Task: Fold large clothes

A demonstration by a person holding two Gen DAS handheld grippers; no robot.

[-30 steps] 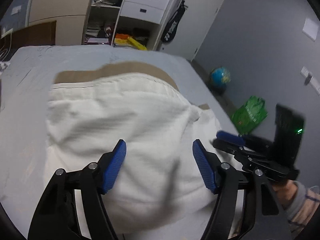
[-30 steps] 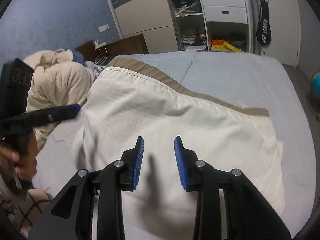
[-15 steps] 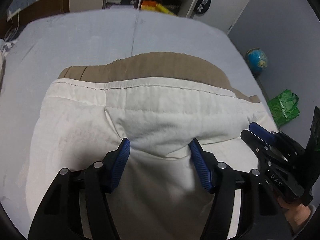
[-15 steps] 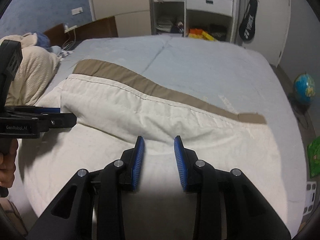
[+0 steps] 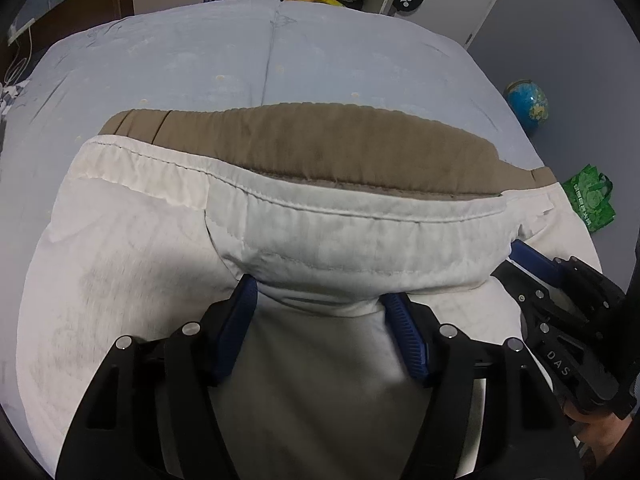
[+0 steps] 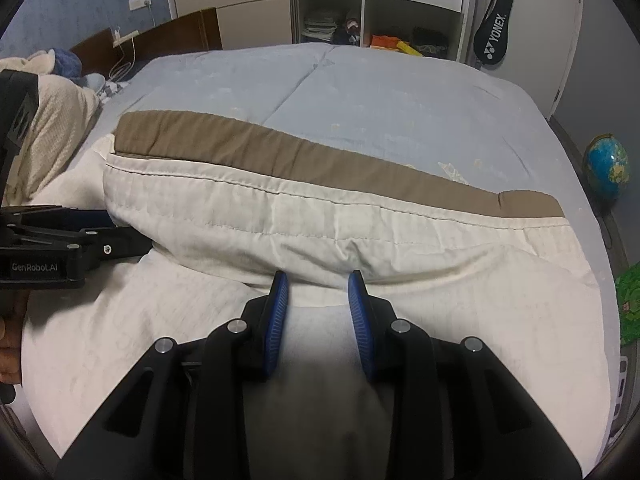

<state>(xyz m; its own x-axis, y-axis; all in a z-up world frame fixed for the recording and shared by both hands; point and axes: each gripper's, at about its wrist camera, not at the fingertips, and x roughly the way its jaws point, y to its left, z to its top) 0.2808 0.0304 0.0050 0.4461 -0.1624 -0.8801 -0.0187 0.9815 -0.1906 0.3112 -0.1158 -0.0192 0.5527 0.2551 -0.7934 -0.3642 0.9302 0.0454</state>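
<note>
A large cream cloth (image 5: 340, 240) with a brown band (image 5: 320, 144) lies on the light-blue bed (image 5: 240, 60), its near edge doubled over into a thick fold. My left gripper (image 5: 320, 292) has this fold between its blue pads; the tips sit under the hem, and the jaws are opening slightly. In the right wrist view the same cream cloth (image 6: 320, 232) and brown band (image 6: 280, 156) show, and my right gripper (image 6: 318, 284) is shut on the fold further right. Each gripper appears in the other's view: right gripper (image 5: 532, 256), left gripper (image 6: 112, 226), both at the fold's ends.
A beige blanket pile (image 6: 52, 128) lies at the bed's left by the dark headboard (image 6: 160, 36). Open wardrobe shelves (image 6: 332, 12) and a black racket bag (image 6: 494, 36) stand behind the bed. On the floor at right are a globe (image 6: 606, 170) and a green bag (image 5: 588, 200).
Both grippers came down and forward with the cream cloth's edge, tilting lower. The fold now rests on the lower layer, close to the brown band.
</note>
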